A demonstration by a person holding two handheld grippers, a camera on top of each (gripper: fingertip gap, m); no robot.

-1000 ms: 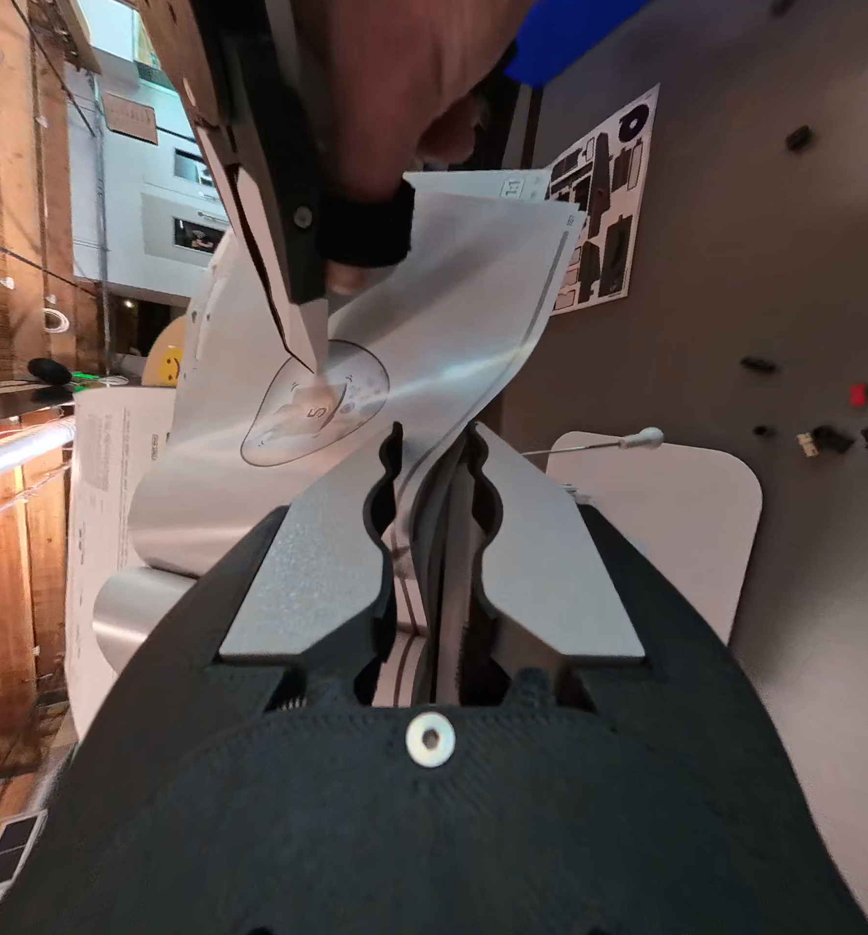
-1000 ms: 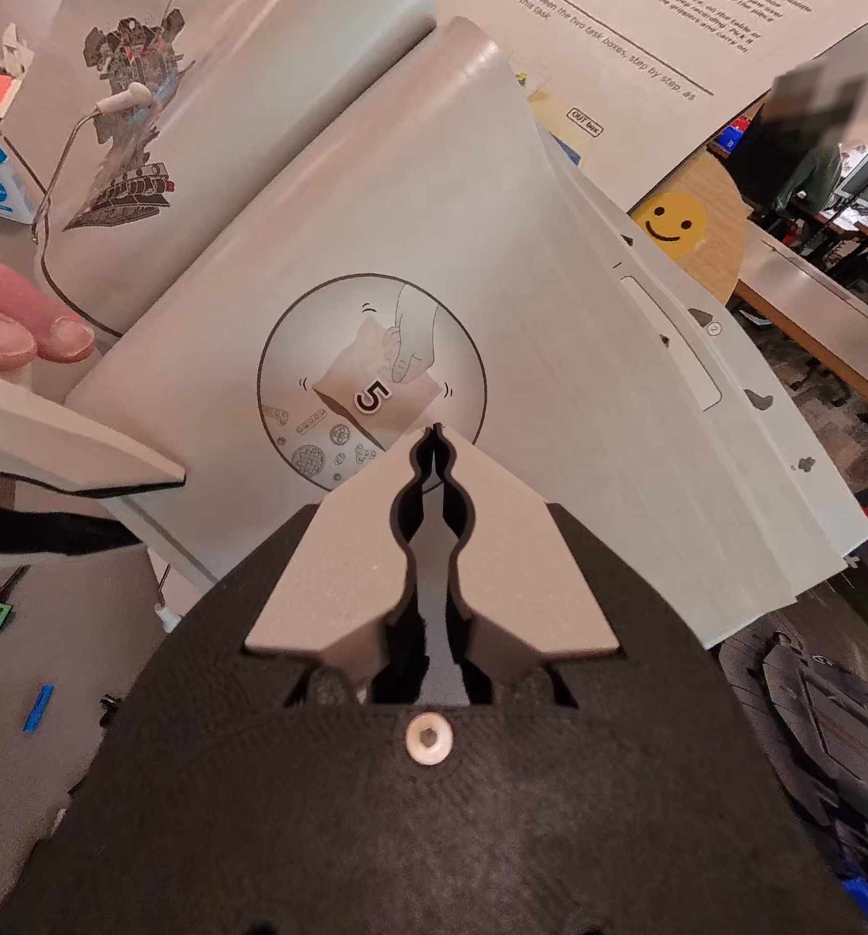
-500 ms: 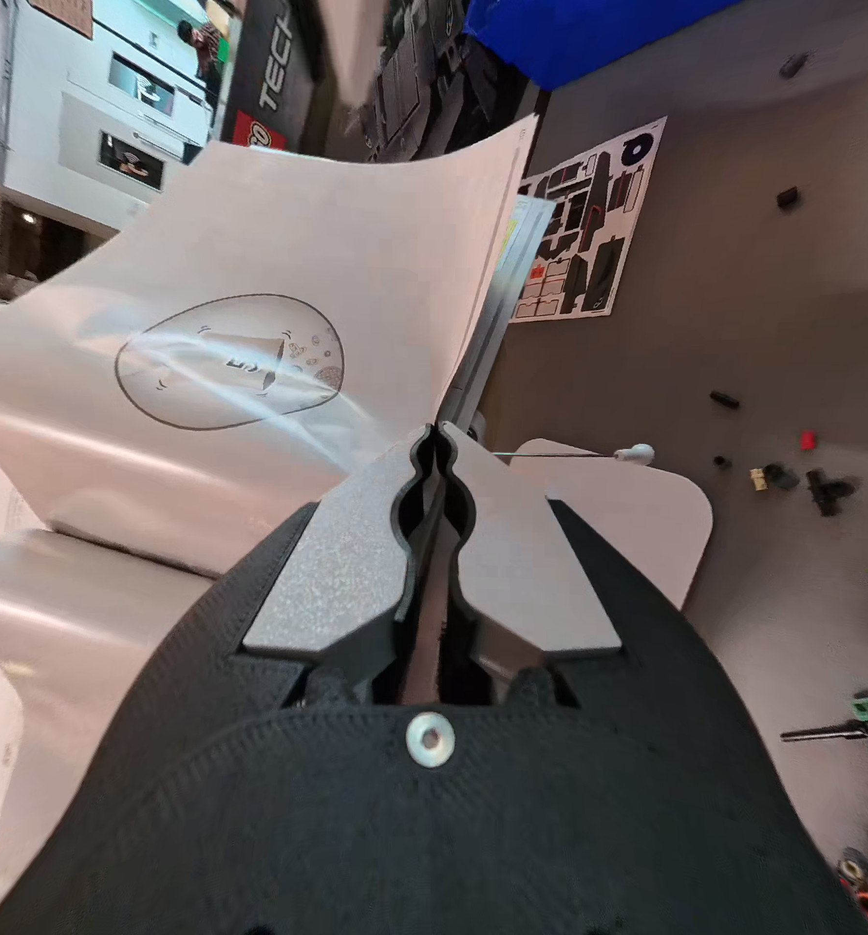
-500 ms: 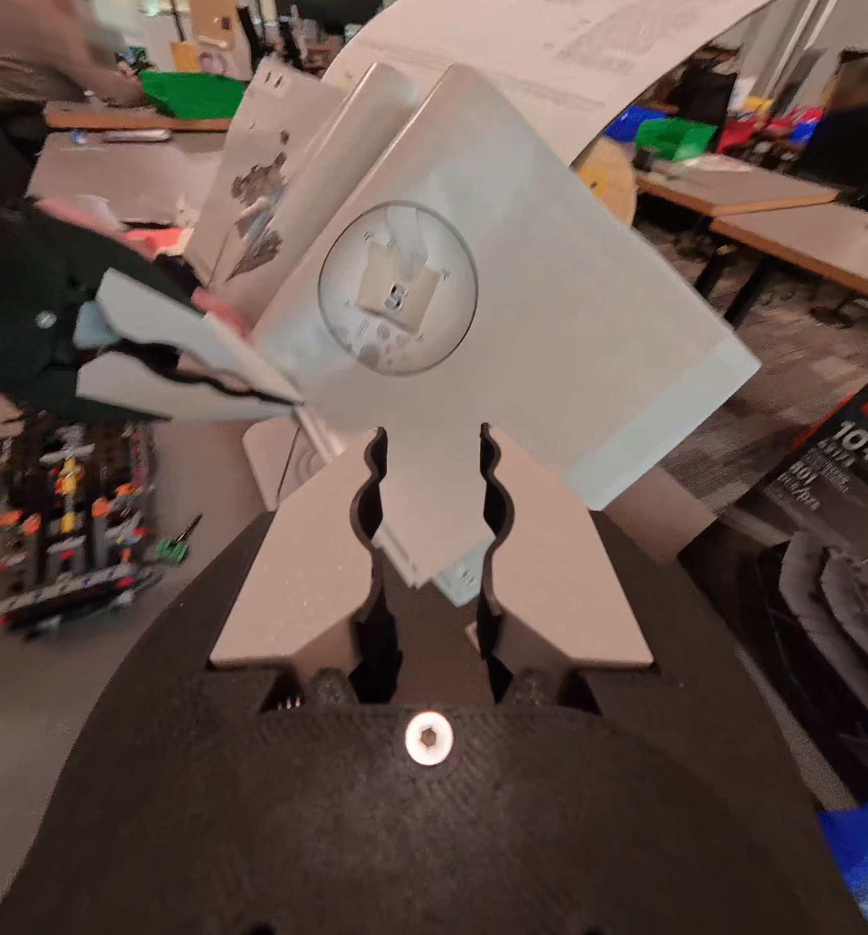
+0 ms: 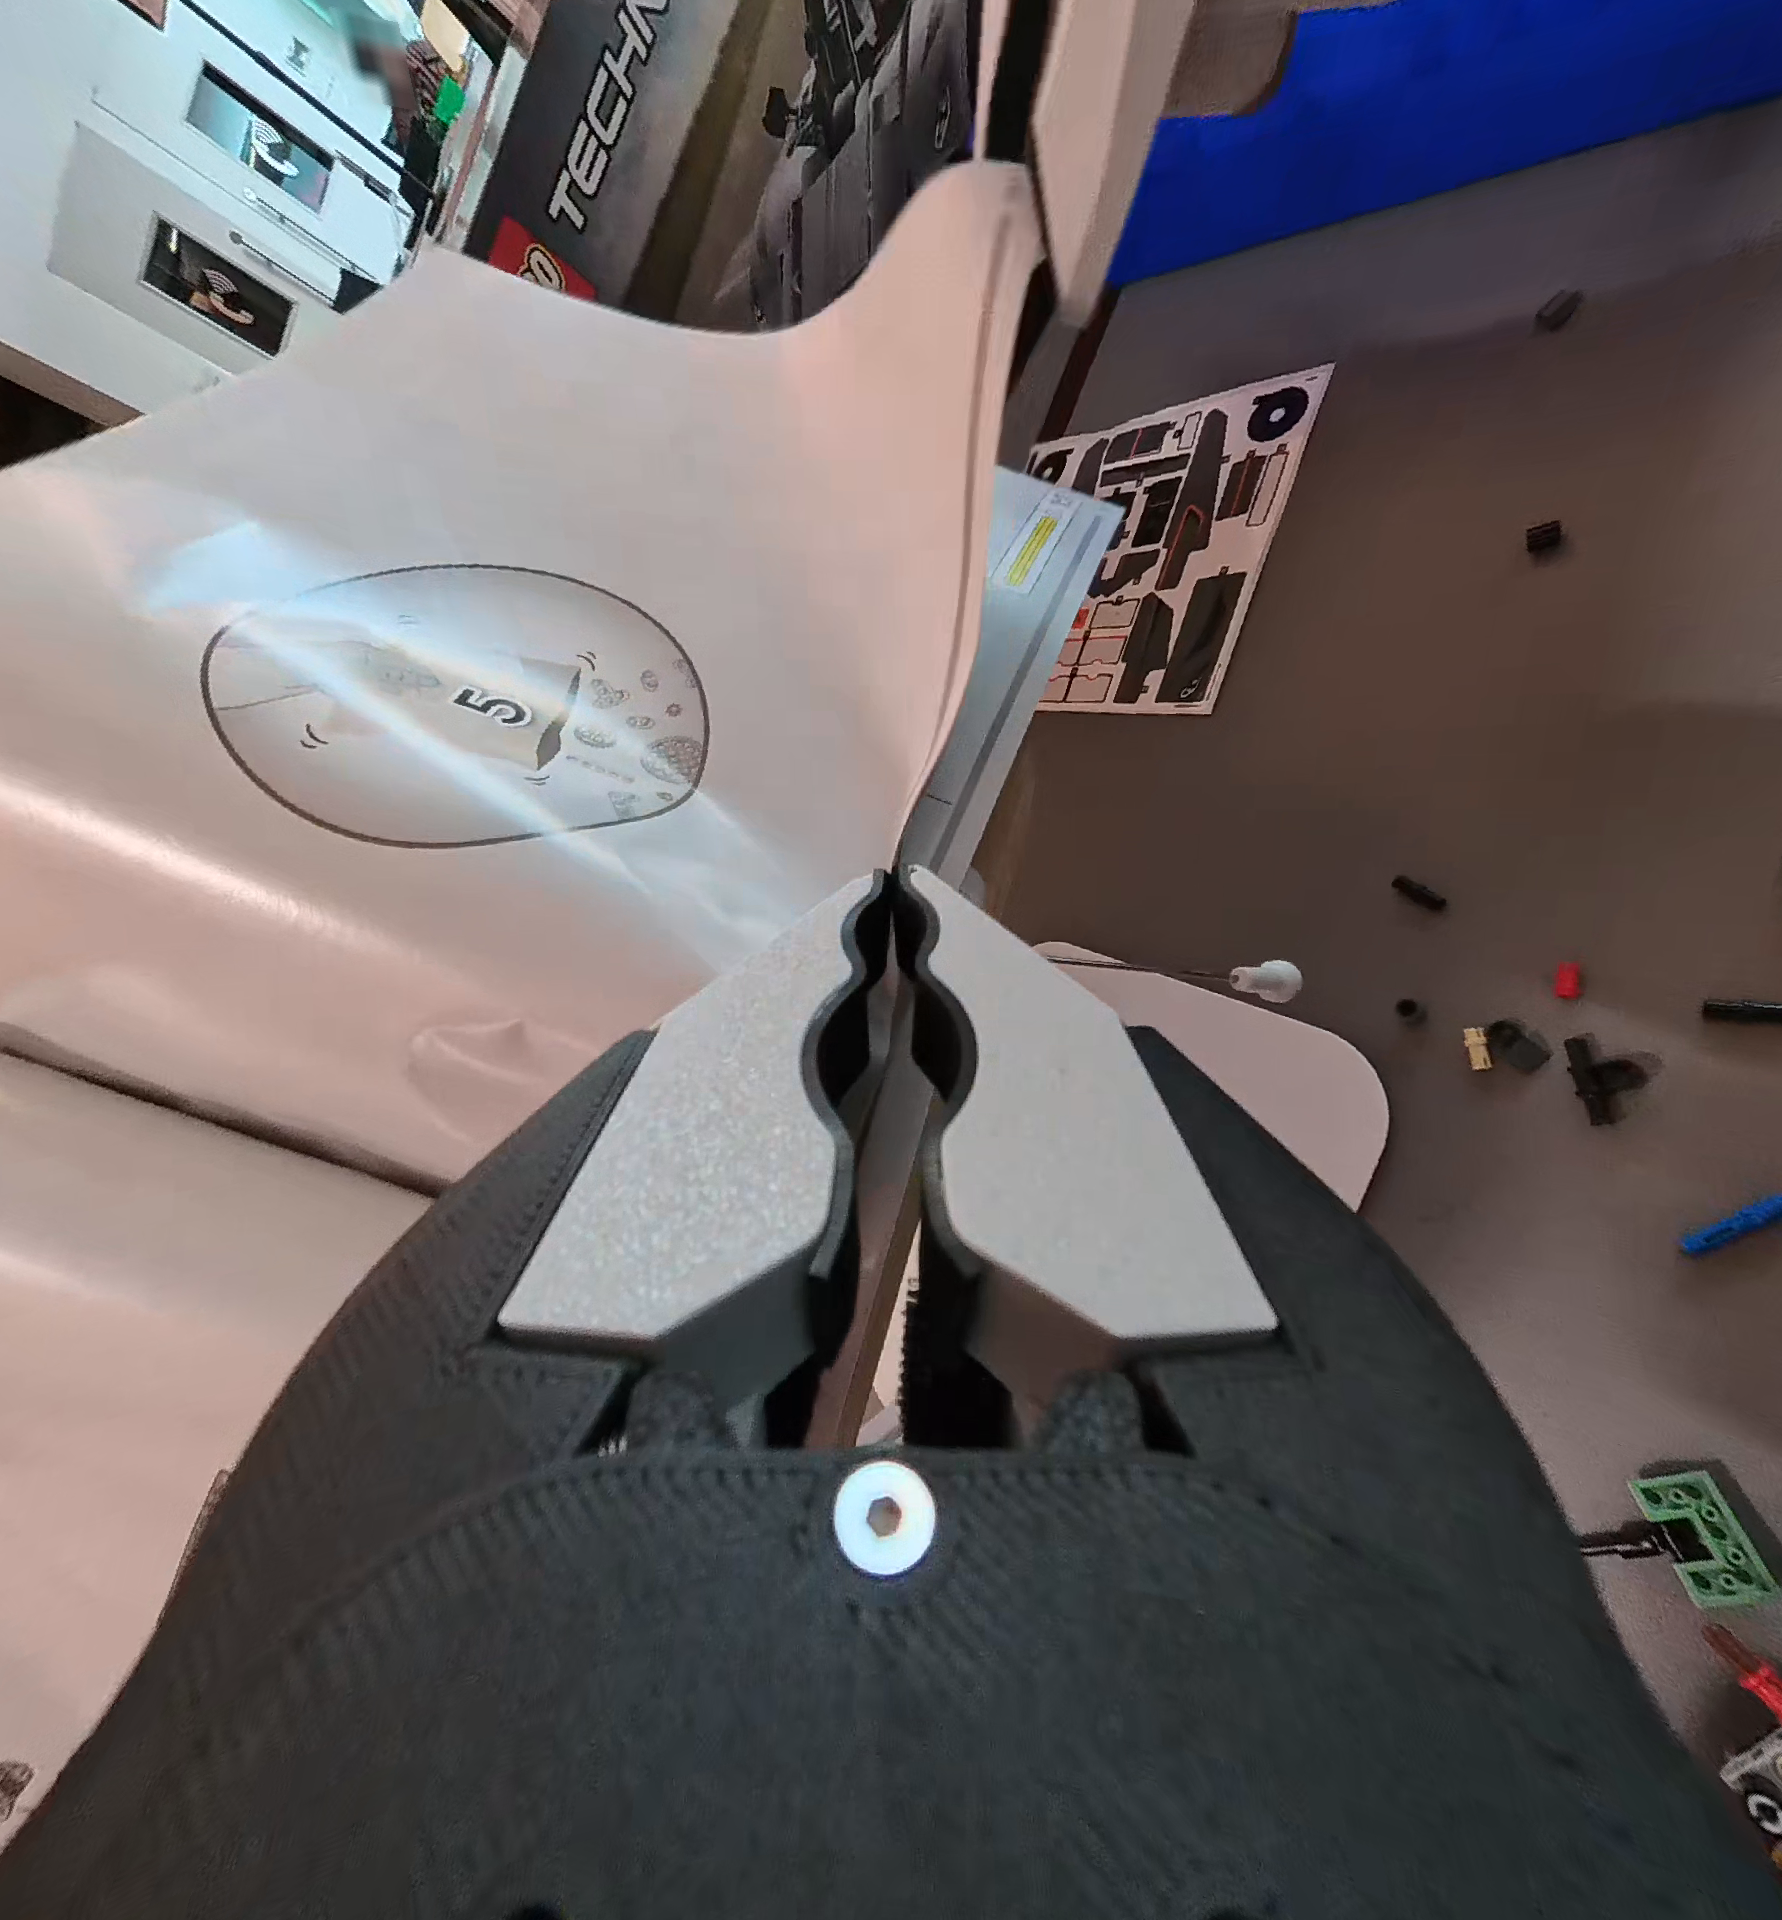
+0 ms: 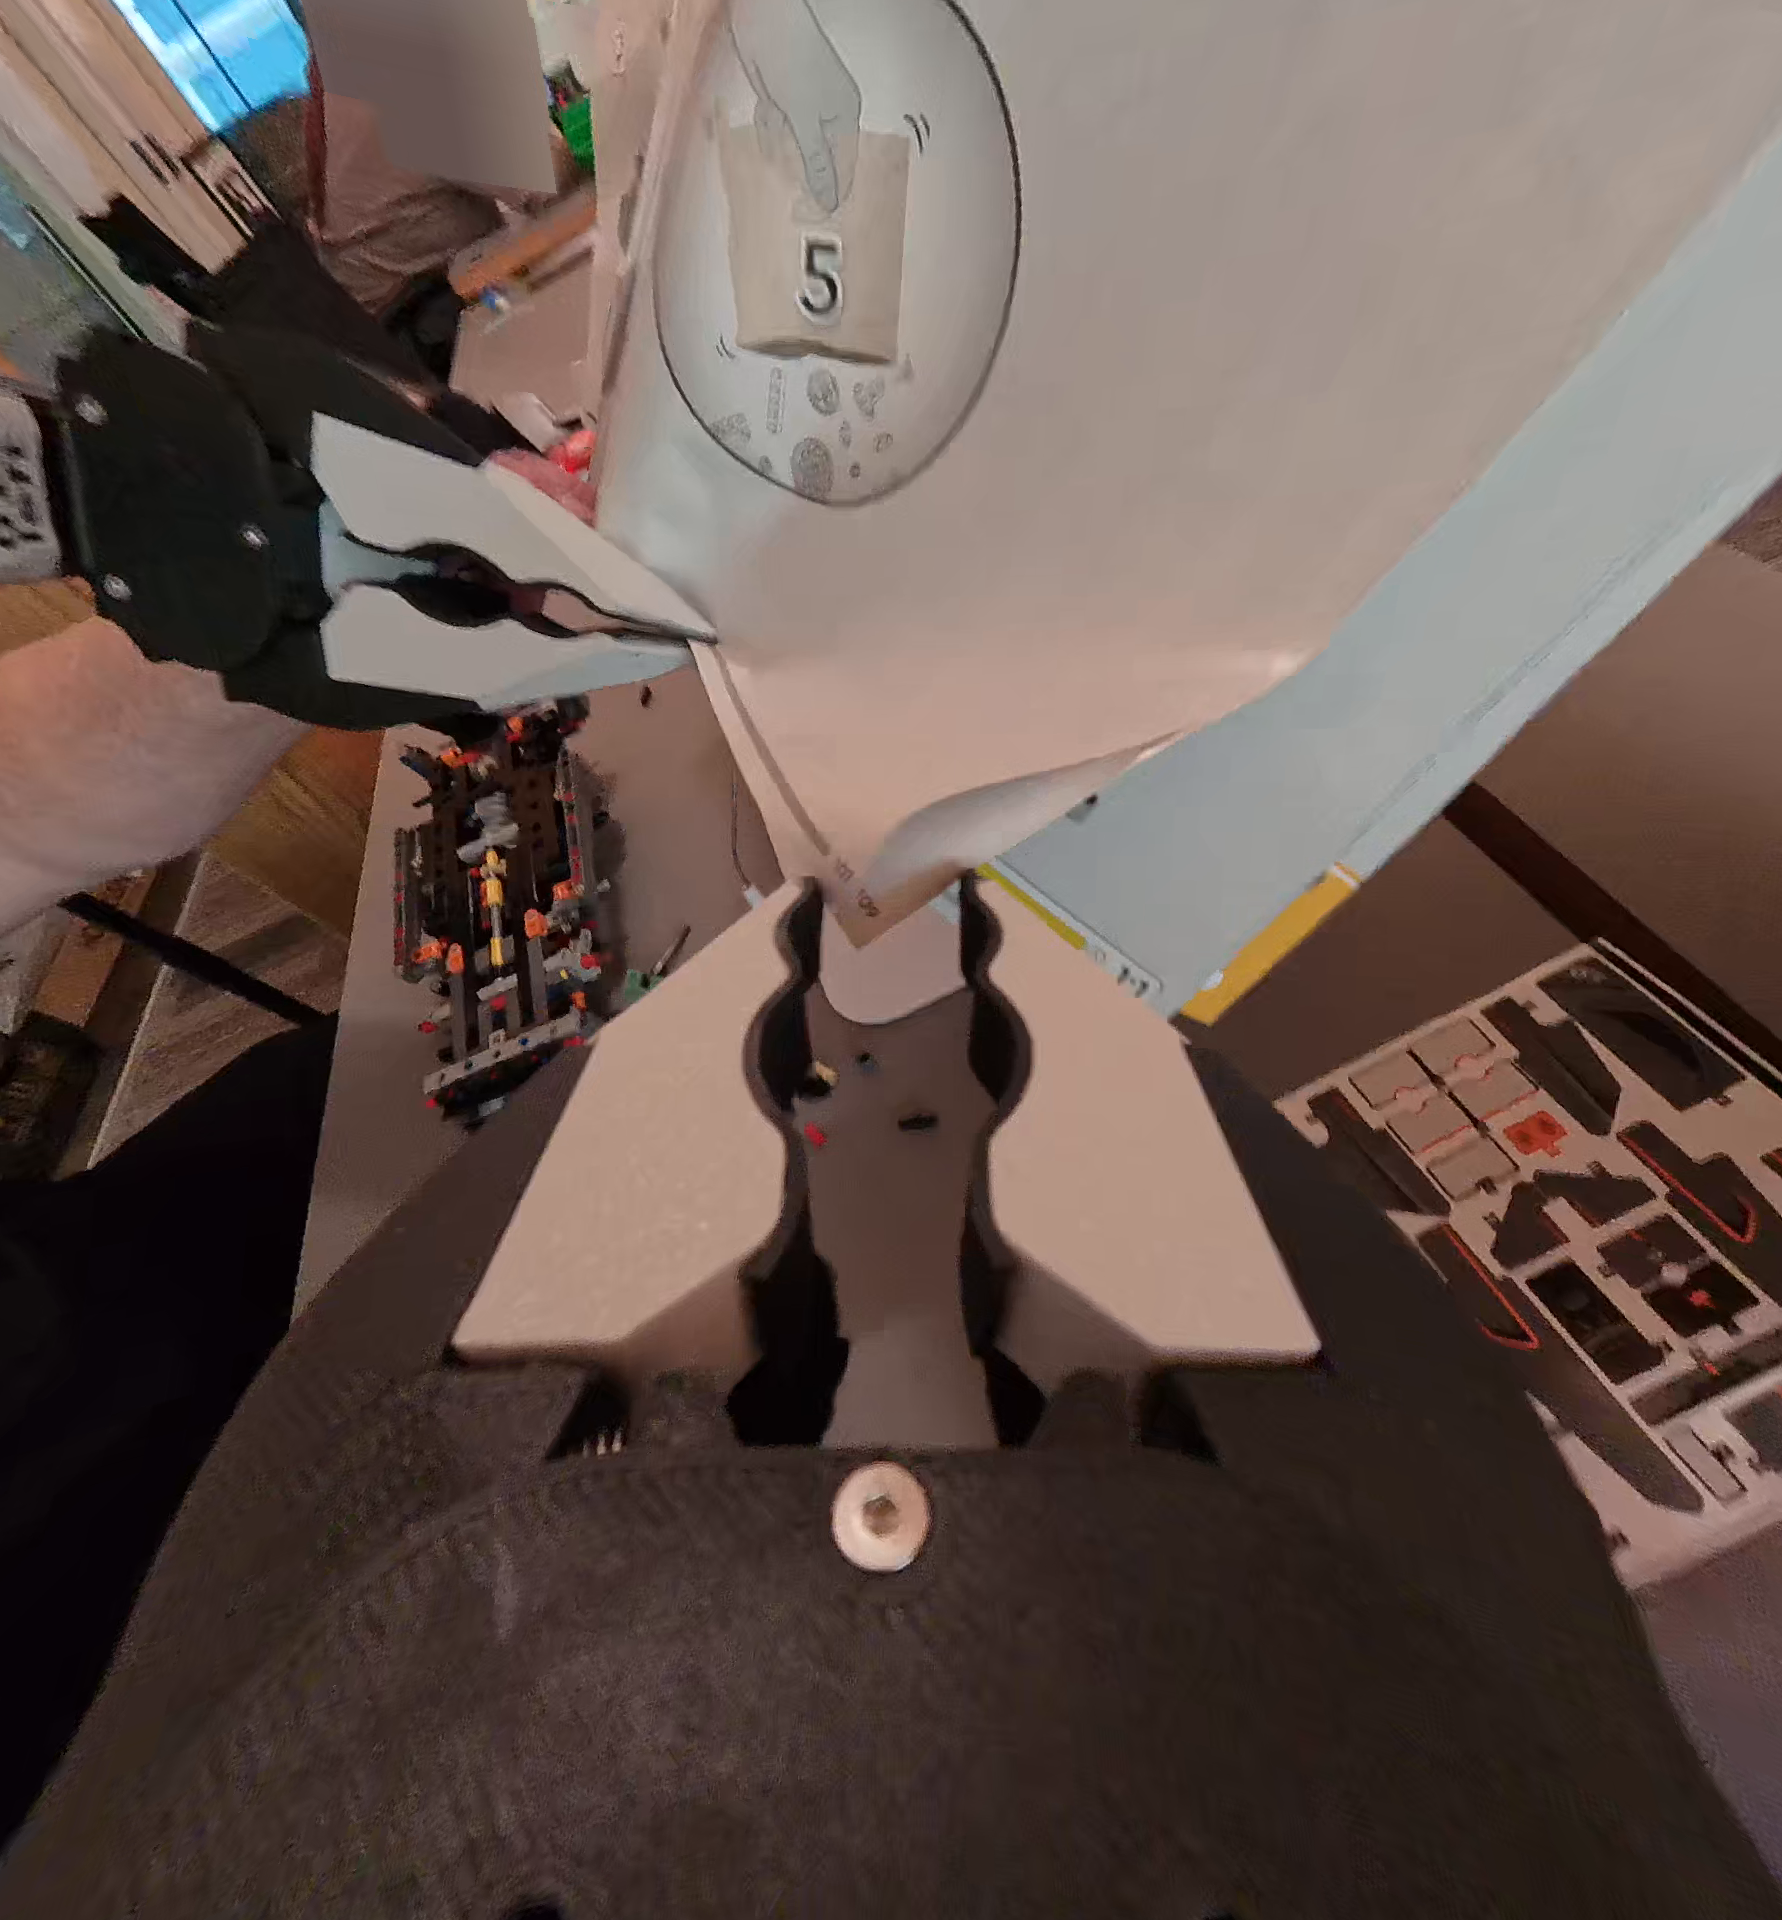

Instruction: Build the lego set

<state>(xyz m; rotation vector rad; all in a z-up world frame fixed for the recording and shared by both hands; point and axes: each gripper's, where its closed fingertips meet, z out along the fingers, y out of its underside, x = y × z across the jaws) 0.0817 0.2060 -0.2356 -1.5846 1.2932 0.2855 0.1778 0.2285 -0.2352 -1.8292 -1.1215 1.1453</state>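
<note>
Instruction booklet [image 5: 513,499], held up off the table: the left gripper [image 5: 893,883] has its jaws closed on the page edge, pages fanned and bowed, spine edge running up and away in the left wrist view, the circled bag drawing facing the cameras. Step judged in hand: finding the page for a new bag of parts. The right gripper [image 6: 885,899] stands open and empty just below the booklet's lower corner; the next move likely calls for pinching a loose page there and laying the booklet flat beside the part-built model [image 6: 502,914] and sticker sheet [image 6: 1614,1205].

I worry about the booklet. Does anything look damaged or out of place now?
The booklet hangs in the air, pinched at a page edge by the left gripper; pages bend sharply, with a dent. Small parts lie scattered on the table.
</note>
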